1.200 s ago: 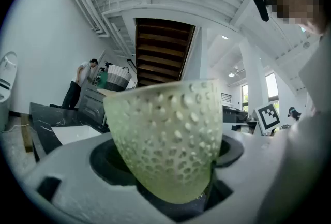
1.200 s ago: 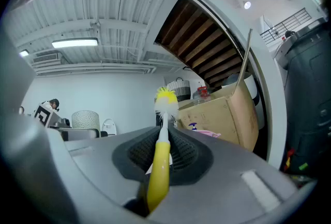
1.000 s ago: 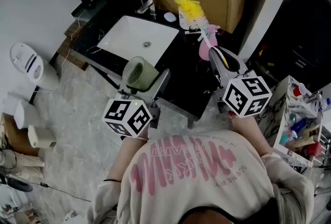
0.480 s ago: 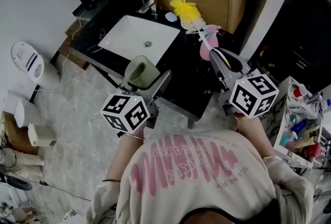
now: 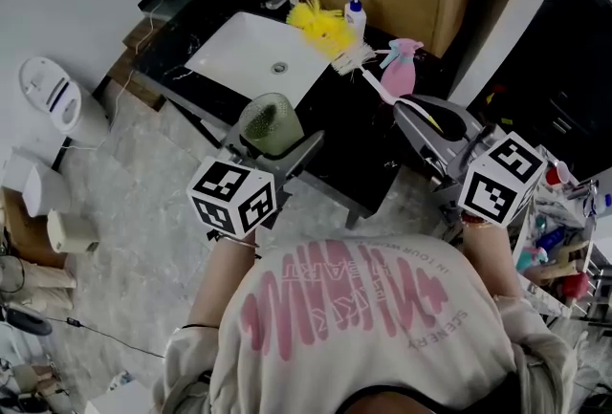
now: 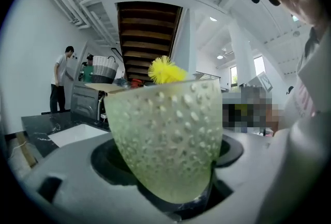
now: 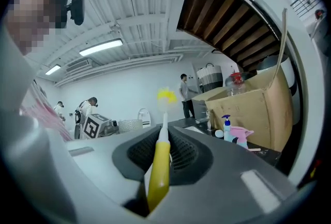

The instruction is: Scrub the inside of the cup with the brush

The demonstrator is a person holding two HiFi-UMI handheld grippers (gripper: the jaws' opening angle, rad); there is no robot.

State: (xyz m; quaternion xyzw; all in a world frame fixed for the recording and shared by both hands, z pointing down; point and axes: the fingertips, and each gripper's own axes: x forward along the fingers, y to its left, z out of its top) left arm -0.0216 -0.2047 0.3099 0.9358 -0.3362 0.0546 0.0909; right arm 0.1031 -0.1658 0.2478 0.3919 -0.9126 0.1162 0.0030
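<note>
The left gripper [image 5: 275, 144] is clamped on a pale green, dimpled translucent cup [image 6: 168, 140], held tilted with its mouth up over the front edge of the black counter [image 5: 349, 159], just in front of the white sink basin [image 5: 239, 68]. The right gripper [image 5: 413, 116] pinches the yellow handle of a long white-stemmed brush with a fluffy yellow head [image 7: 161, 150]; the head lies out by the sink's rim, well apart from the cup. Both forearms reach forward.

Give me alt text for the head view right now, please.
The left gripper holds a green cup and the right gripper holds a yellow-headed brush, whose head is outside the cup, above a black counter with a white sink.
</note>
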